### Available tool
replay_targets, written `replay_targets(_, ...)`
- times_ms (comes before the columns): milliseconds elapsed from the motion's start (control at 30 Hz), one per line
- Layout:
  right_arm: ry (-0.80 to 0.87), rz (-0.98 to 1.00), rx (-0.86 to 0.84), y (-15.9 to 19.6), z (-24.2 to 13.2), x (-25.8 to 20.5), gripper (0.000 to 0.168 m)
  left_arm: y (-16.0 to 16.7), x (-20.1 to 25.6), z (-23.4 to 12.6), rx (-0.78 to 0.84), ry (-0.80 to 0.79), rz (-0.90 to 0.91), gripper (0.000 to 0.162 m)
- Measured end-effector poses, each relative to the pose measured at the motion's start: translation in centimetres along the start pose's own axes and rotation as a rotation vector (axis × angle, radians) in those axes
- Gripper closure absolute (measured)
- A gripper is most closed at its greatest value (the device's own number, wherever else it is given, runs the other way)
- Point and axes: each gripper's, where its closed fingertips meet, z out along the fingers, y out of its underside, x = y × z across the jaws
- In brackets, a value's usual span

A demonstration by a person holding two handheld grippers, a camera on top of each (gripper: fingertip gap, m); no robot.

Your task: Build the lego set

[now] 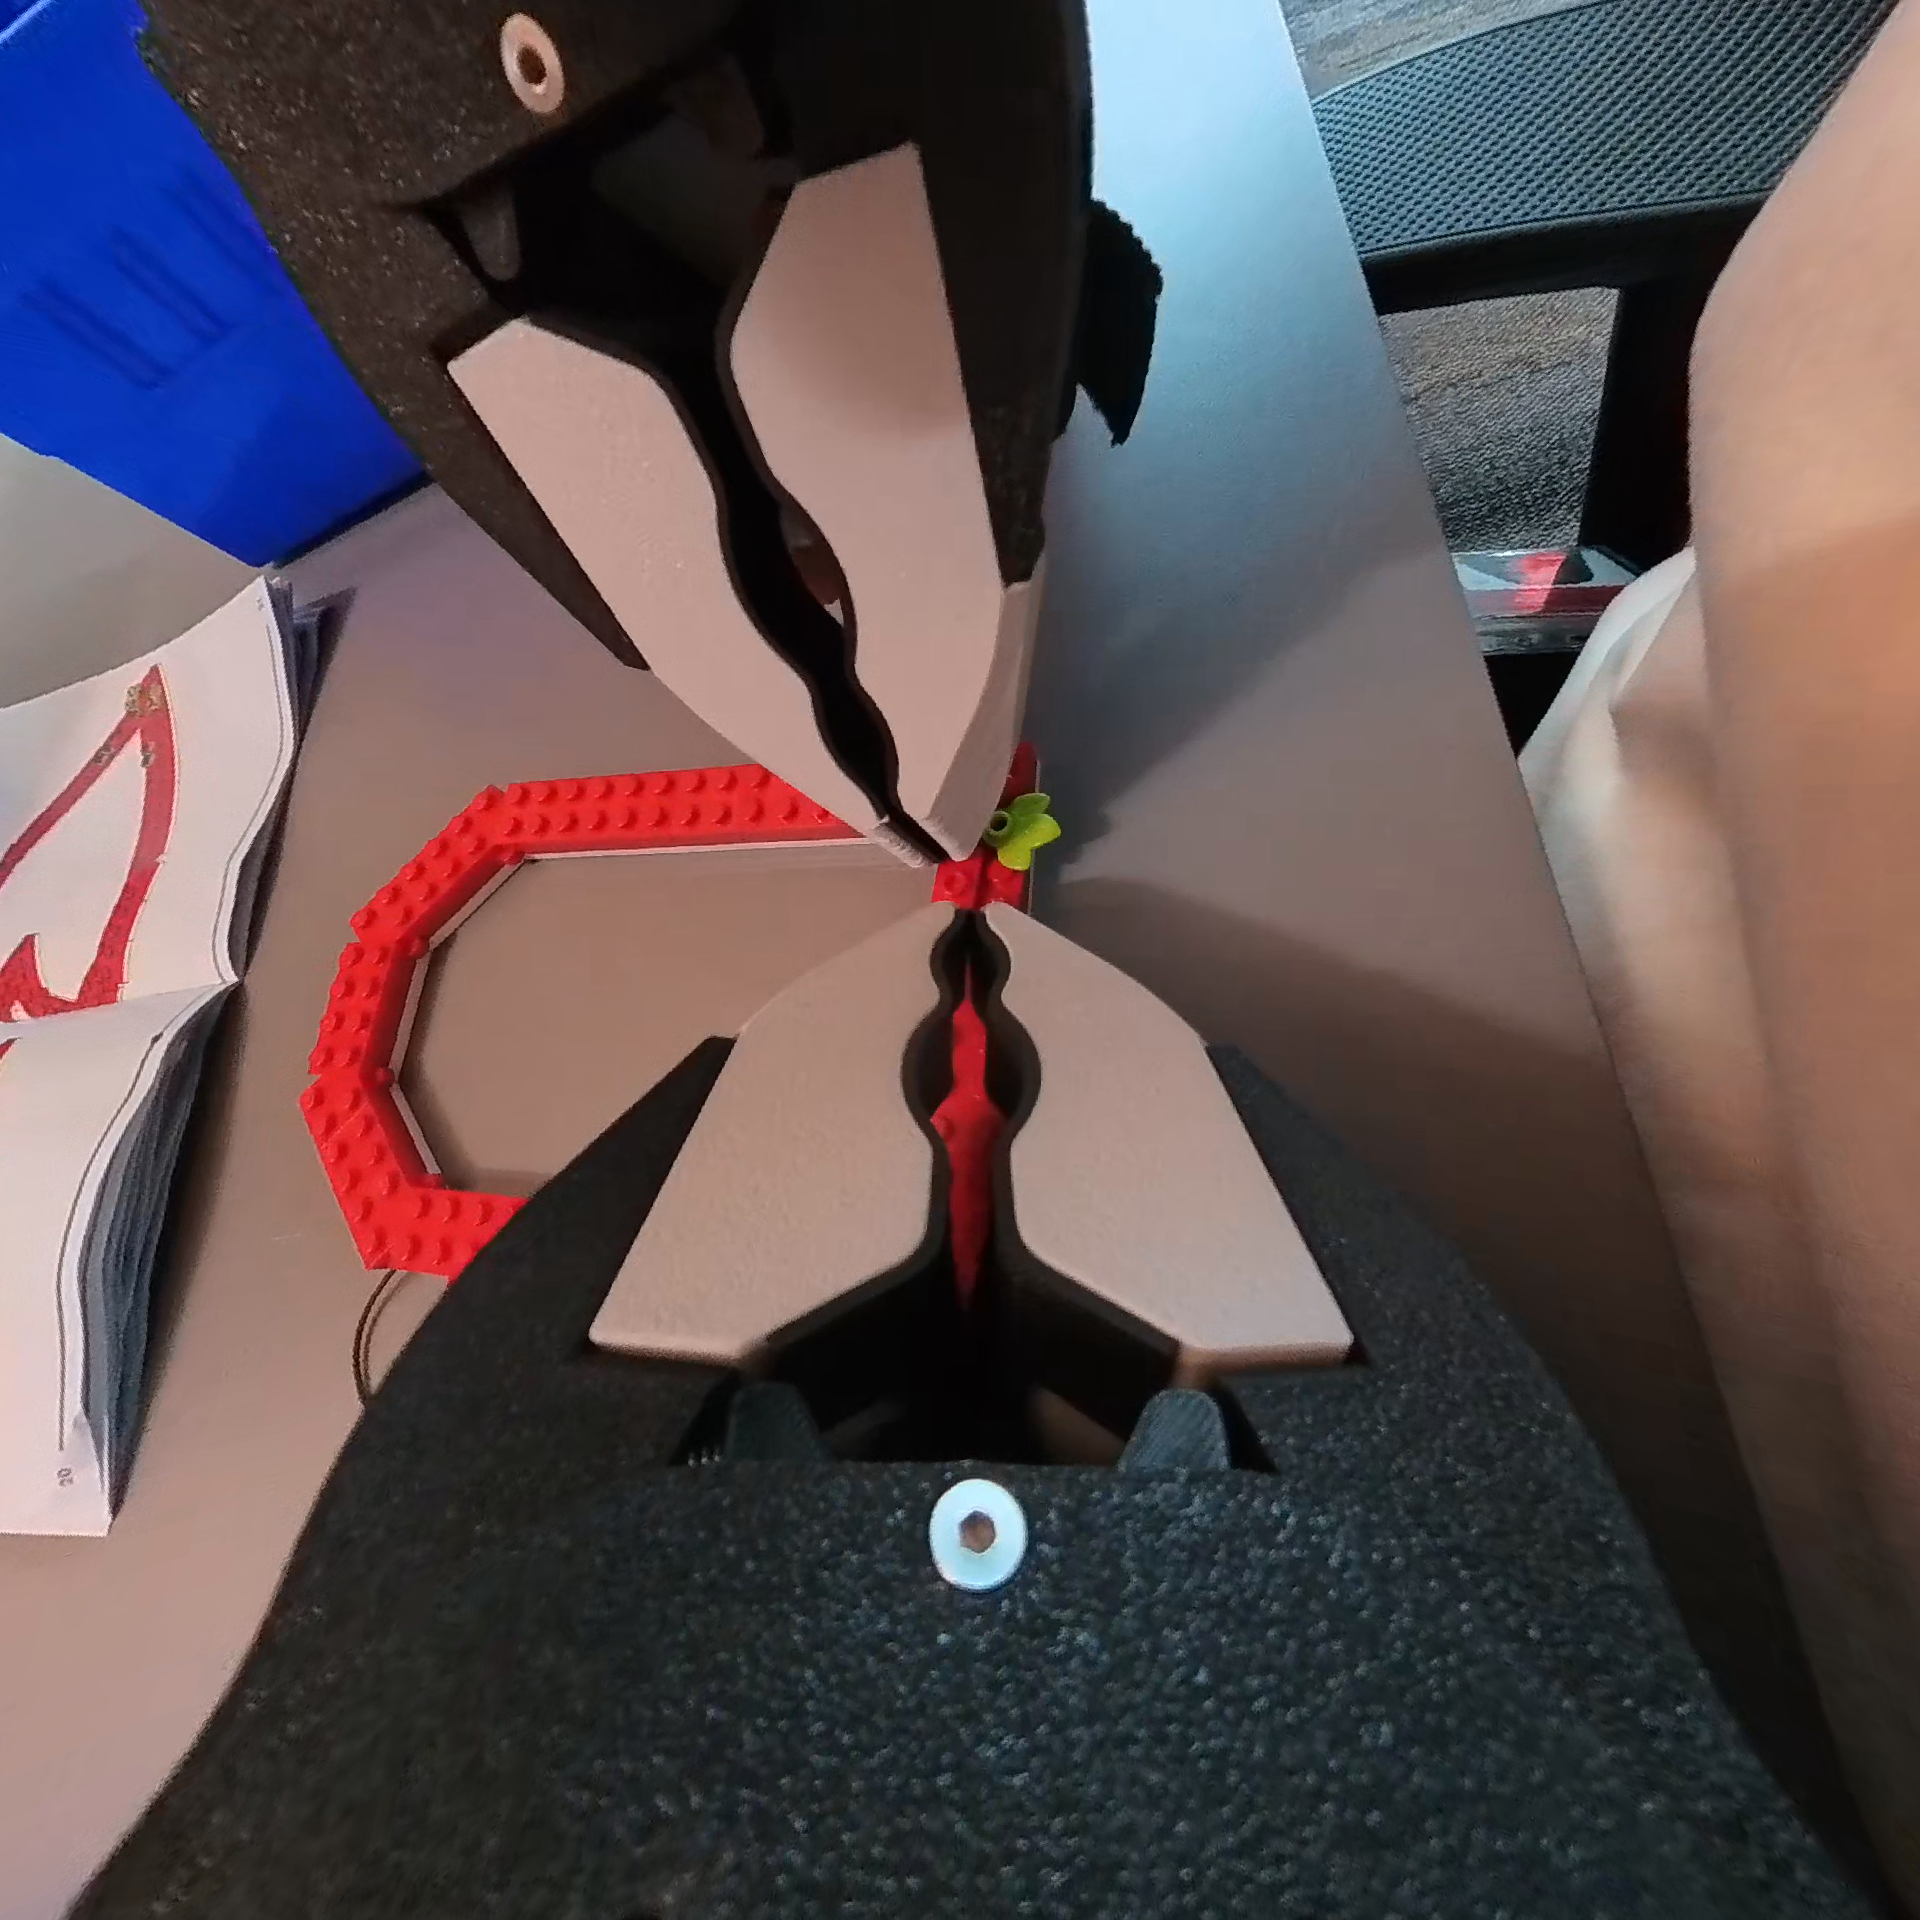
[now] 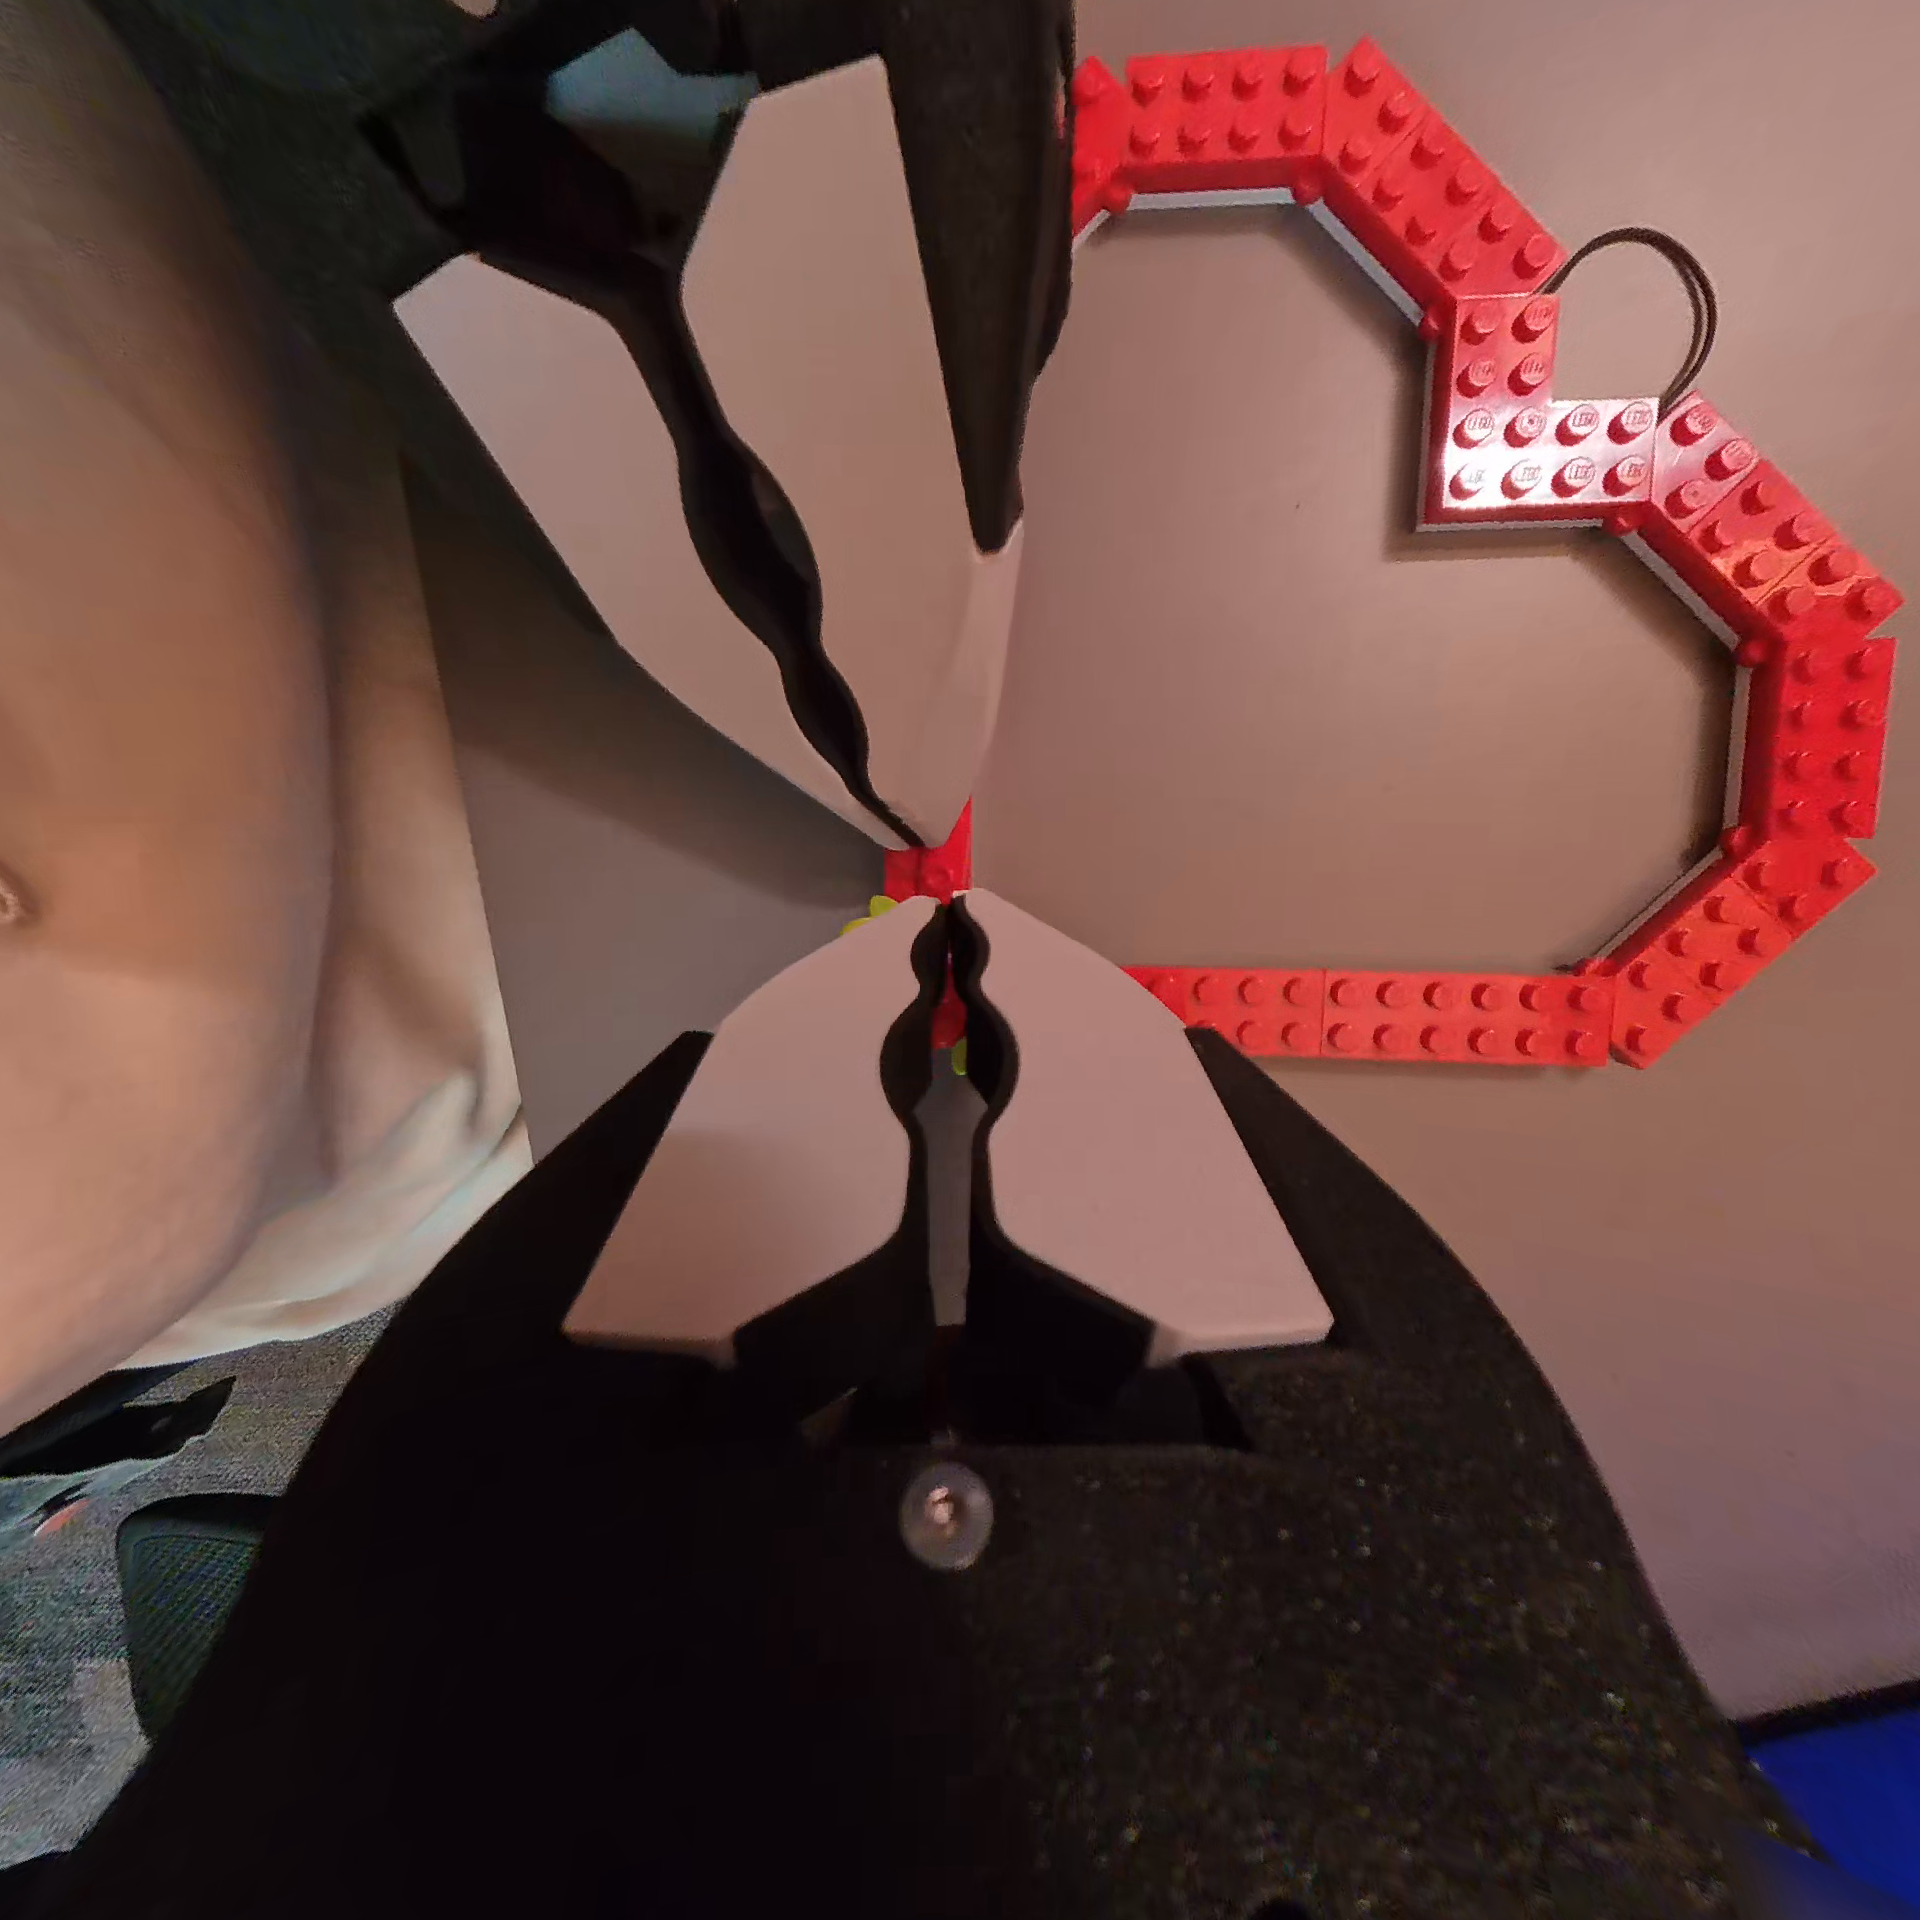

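A red heart-shaped lego frame (image 1: 416, 987) lies flat on the grey table (image 1: 1195, 727); the right wrist view shows most of the frame (image 2: 1507, 1029). A small lime green leaf piece (image 1: 1023, 826) sits at the heart's pointed end (image 1: 982, 883); in the right wrist view it peeks out beside my fingers (image 2: 868, 916). My left gripper (image 1: 966, 914) is shut, lying along one arm of the heart, tips at the point. My right gripper (image 2: 951, 904) is shut and comes in from the opposite side (image 1: 914, 844), tips touching the same point. Both tips nearly meet. I see nothing gripped.
An open instruction booklet (image 1: 135, 935) lies left of the heart, a blue bin (image 1: 156, 260) behind it. A black cord loop (image 2: 1652, 301) hangs at the heart's notch. The table edge (image 1: 1455, 582) runs close on the right, with a person's limb (image 1: 1787, 935) and a black chair (image 1: 1558, 135) beyond. The grippers are tip to tip, or close to it.
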Motion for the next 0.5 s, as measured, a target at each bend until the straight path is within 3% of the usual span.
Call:
replay_targets(233,0.024,-0.021,-0.084,0.06,0.09,-0.06,0.168,0.06,0.25,0.02,-0.013,0.033,-0.044,0.162)
replay_targets(500,-0.045,0.087,-0.149,0.15,0.15,-0.12,0.168,0.12,0.19,0.03,0.009,0.080,-0.160,0.162)
